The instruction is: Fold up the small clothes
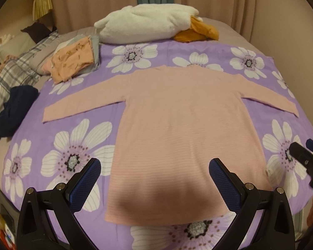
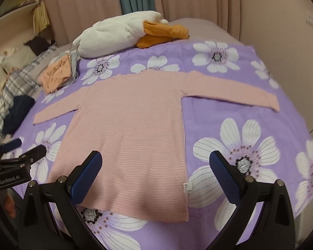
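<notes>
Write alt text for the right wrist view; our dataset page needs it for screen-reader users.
A pink long-sleeved top lies flat, sleeves spread, on a purple floral sheet, with the open right gripper above its hem. The left gripper shows at left.

Both wrist views near, facing pink sweater, shared

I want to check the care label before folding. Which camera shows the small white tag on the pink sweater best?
The right wrist view: the white tag sticks out at the pink sweater's side seam near the hem, unobstructed against the purple sheet. Its print is too small to read. The left wrist view shows the sweater spread flat, but no tag.
</notes>
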{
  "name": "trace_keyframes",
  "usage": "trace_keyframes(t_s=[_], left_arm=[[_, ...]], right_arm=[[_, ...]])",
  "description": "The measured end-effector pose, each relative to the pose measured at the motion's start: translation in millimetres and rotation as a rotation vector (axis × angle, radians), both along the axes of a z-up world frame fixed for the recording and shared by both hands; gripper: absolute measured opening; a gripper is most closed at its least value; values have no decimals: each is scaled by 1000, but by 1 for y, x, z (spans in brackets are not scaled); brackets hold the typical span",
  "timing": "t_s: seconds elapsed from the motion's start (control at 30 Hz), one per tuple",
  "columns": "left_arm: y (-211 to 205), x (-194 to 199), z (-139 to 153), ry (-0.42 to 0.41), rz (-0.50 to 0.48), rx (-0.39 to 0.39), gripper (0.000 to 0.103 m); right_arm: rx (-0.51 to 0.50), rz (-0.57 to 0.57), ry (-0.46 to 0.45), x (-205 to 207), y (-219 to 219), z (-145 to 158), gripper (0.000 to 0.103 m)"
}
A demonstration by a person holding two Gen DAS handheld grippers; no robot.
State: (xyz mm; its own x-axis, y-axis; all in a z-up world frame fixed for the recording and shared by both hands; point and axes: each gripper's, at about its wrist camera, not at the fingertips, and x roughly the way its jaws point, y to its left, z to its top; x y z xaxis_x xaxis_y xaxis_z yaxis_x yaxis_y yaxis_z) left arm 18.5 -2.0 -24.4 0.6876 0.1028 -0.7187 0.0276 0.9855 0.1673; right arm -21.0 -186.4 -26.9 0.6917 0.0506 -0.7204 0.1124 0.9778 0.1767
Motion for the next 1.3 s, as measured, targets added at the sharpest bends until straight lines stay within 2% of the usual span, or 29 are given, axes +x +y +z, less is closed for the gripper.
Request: trace_keyframes(t_s=[0.17, 0.33, 0.47, 0.73, 0.87, 0.93, 1.2, 1.3], left_arm=[[4, 14, -9, 6, 4, -22, 102], [9, 35, -18, 43, 24, -48, 102], [10, 55, -29, 103, 32, -64, 102], [2, 81, -46, 184, 26, -44, 102], [-4, 96, -50, 202, 8, -63, 102], [-7, 103, -52, 209, 0, -64, 102], [-16, 130, -64, 244, -4, -111, 102], [-20, 138, -66, 243, 4, -100, 102]], right_arm=[[170, -74, 62, 12, -37, -21, 103], [255, -167, 90, 24, -81, -42, 103], [322, -257, 70, 40, -123, -66, 103], [440, -401, 18, 67, -202, -104, 102], [498, -475, 36, 72, -233, -123, 95], [558, -522, 36, 73, -251, -134, 92], [735, -607, -94, 78, -298, -146, 83], [793, -653, -153, 82, -318, -149, 75]])
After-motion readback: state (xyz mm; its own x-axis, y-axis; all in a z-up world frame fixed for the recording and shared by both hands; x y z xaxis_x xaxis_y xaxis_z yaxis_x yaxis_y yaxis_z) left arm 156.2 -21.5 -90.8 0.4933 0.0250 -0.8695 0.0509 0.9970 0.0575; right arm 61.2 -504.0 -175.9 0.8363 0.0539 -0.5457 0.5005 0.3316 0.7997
